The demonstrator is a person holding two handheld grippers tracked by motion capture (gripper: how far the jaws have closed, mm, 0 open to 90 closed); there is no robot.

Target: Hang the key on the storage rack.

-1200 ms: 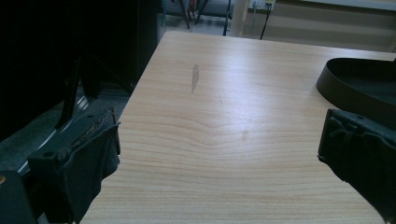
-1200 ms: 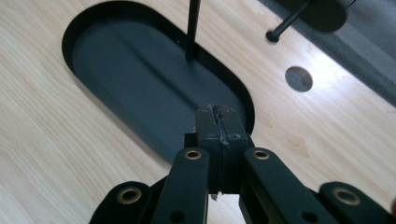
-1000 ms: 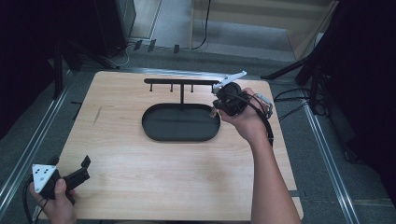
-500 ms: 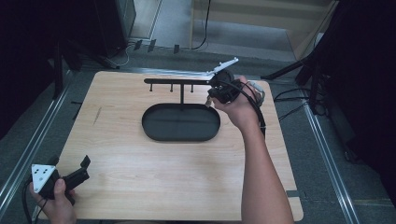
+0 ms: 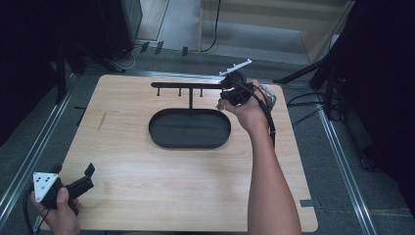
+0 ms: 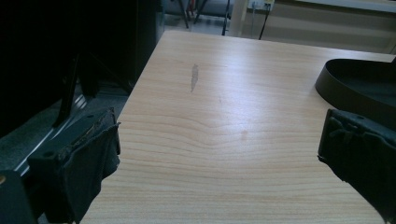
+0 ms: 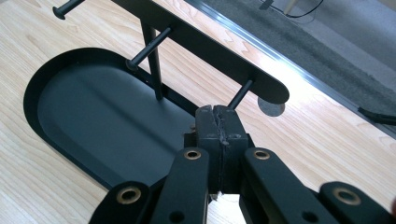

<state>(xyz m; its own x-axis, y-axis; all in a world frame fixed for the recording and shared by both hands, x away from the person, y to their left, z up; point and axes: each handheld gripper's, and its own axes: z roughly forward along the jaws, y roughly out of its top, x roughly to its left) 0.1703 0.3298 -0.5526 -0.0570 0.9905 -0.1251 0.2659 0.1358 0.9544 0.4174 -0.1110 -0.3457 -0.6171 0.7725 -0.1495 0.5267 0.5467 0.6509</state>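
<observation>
- High view: the right gripper (image 5: 230, 93) sits at the right end of the hook rack (image 5: 188, 86), whose bar runs left-right above the oval tray (image 5: 190, 128); the left gripper (image 5: 73, 186) rests well apart at the counter's (image 5: 147, 181) near-left corner.
- Left gripper view: jaws apart over bare light wood; tray edge (image 6: 359, 81) far right.
- Right gripper view: jaws pressed together, something small possibly pinched but hidden, just below the end peg (image 7: 240, 94); grey floor beyond.
</observation>
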